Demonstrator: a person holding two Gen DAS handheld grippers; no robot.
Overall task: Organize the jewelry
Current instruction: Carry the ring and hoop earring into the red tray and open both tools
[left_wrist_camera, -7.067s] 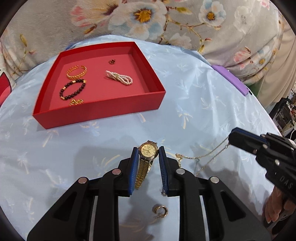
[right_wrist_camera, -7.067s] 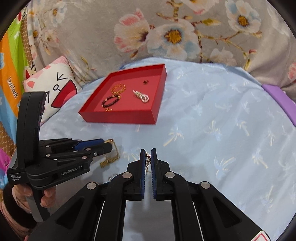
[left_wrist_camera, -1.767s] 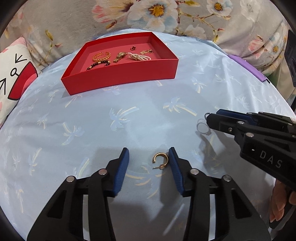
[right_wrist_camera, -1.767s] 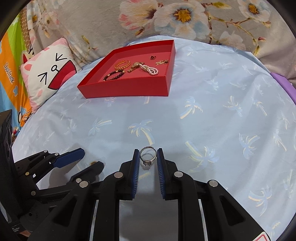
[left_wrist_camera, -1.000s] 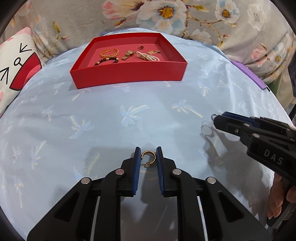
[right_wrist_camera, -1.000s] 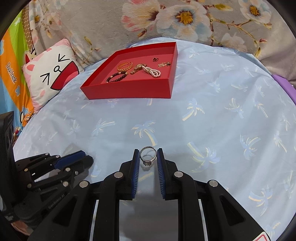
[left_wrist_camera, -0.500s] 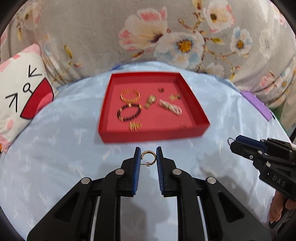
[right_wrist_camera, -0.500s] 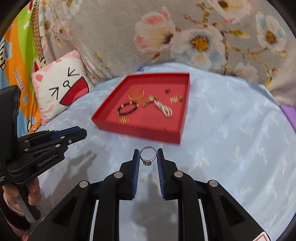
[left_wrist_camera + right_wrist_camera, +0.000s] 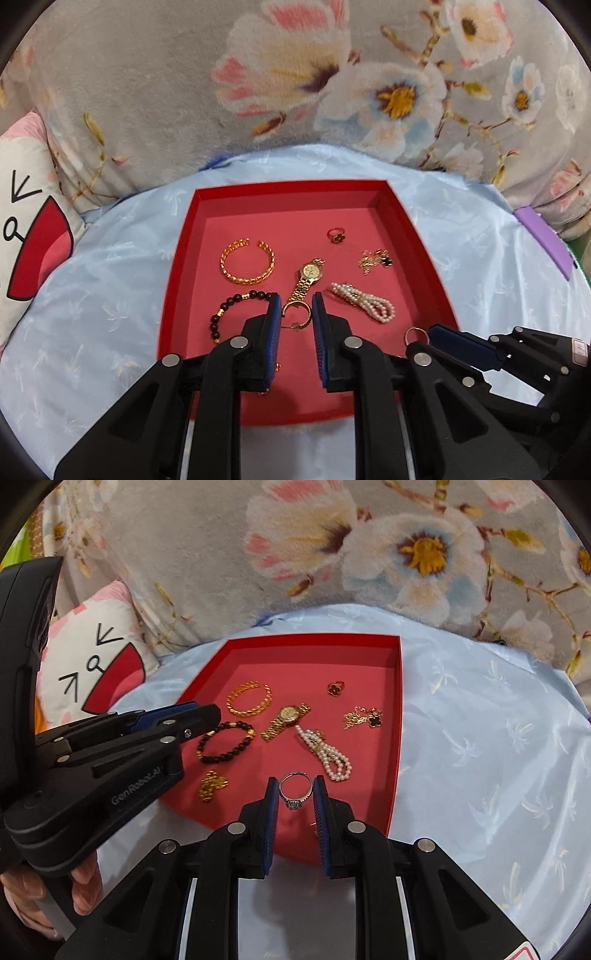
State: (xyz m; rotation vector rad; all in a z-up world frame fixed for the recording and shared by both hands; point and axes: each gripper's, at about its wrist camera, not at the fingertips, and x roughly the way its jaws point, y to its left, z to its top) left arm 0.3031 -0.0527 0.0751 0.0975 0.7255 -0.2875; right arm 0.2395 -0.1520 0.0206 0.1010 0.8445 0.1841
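Our left tongs pinching a gold hoop earring above the red tray, our right tongs clamping a silver ring over its near edge, watch, bracelets and pearls lying inside

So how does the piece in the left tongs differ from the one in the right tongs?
The left tongs hold a gold hoop earring; the right tongs hold a silver ring. The earring is an open hoop with a post sticking out; the ring is a closed band. The ring carries a small clear stone at its lower edge; the earring shows none. Both are pinched edgewise between blue pads, above the red tray.
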